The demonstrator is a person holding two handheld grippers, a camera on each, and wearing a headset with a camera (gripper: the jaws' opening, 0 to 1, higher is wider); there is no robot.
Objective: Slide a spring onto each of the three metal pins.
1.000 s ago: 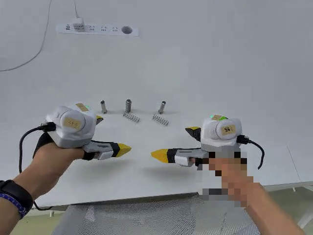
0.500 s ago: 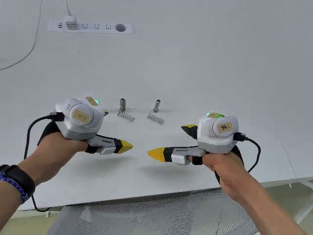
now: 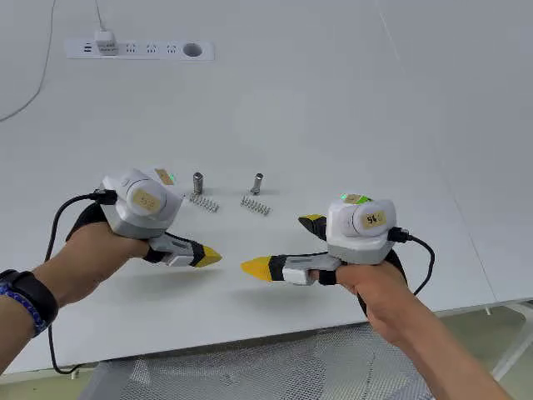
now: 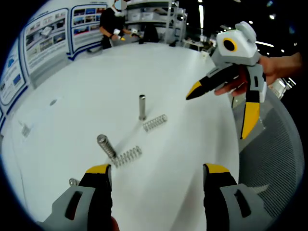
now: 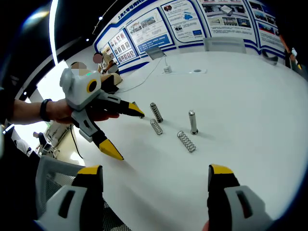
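Two upright metal pins (image 3: 198,182) (image 3: 257,182) stand mid-table, each with a loose spring (image 3: 203,202) (image 3: 256,205) lying just in front of it. In the left gripper view the nearer pin (image 4: 105,145) looks ribbed along its shaft, the farther pin (image 4: 142,107) is bare, and a third pin (image 4: 73,182) peeks beside the left jaw. My left gripper (image 3: 187,218) (image 4: 158,169) is open, left of the pins with nothing between its jaws. My right gripper (image 3: 281,243) (image 5: 154,170) is open too, right of and nearer than the springs (image 5: 186,141) (image 5: 155,126).
A white power strip (image 3: 137,50) with a plugged-in cable lies at the table's far edge. A mesh seat (image 3: 250,375) sits below the near edge. Poster boards (image 5: 144,36) and a person (image 4: 113,19) are far behind the table.
The head camera has shifted, moving the whole scene left. My left gripper has come closer to the pins and now covers the leftmost one in the head view. Both grippers stay open.
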